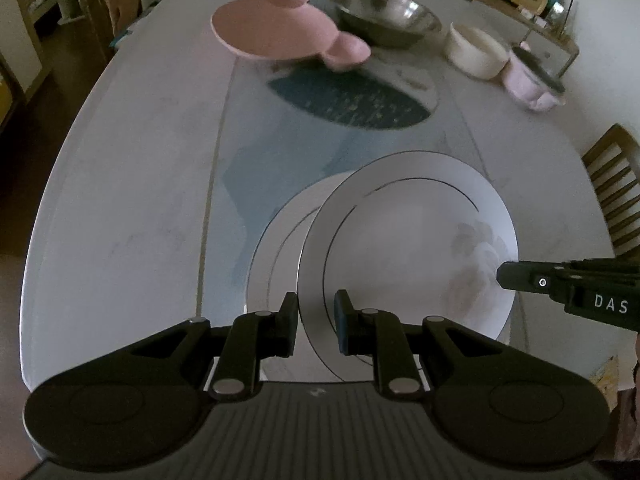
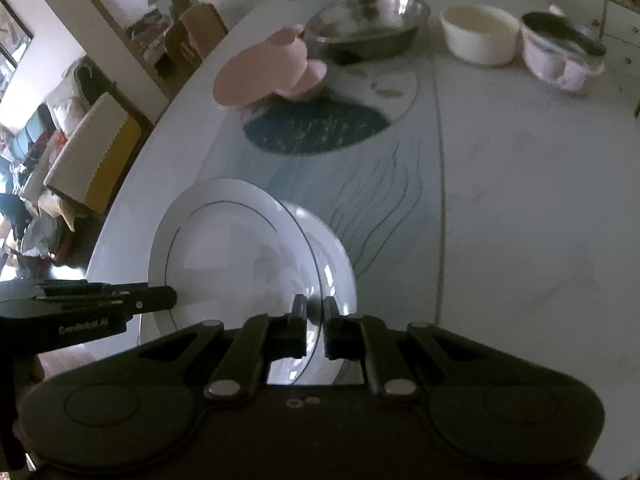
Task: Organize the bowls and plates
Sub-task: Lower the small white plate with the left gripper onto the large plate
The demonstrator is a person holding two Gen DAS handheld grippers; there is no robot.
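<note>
A white plate with a dark ring and a faint flower print (image 1: 412, 240) is held tilted just above a second white plate (image 1: 280, 240) that lies on the table. My left gripper (image 1: 316, 310) is shut on the tilted plate's near-left rim. My right gripper (image 2: 314, 312) is shut on the opposite rim; its tip shows in the left wrist view (image 1: 520, 278). In the right wrist view the tilted plate (image 2: 224, 256) covers most of the lower plate (image 2: 332, 256).
Farther back stand a pink upside-down dish (image 1: 276, 26) resting on a small pink bowl (image 1: 348, 52), a steel bowl (image 1: 388, 14), a cream bowl (image 1: 476, 52) and a pink cup with a dark lid (image 1: 532, 80). A dark round mat (image 1: 352, 98) lies mid-table. A wooden chair (image 1: 616, 188) stands at the right.
</note>
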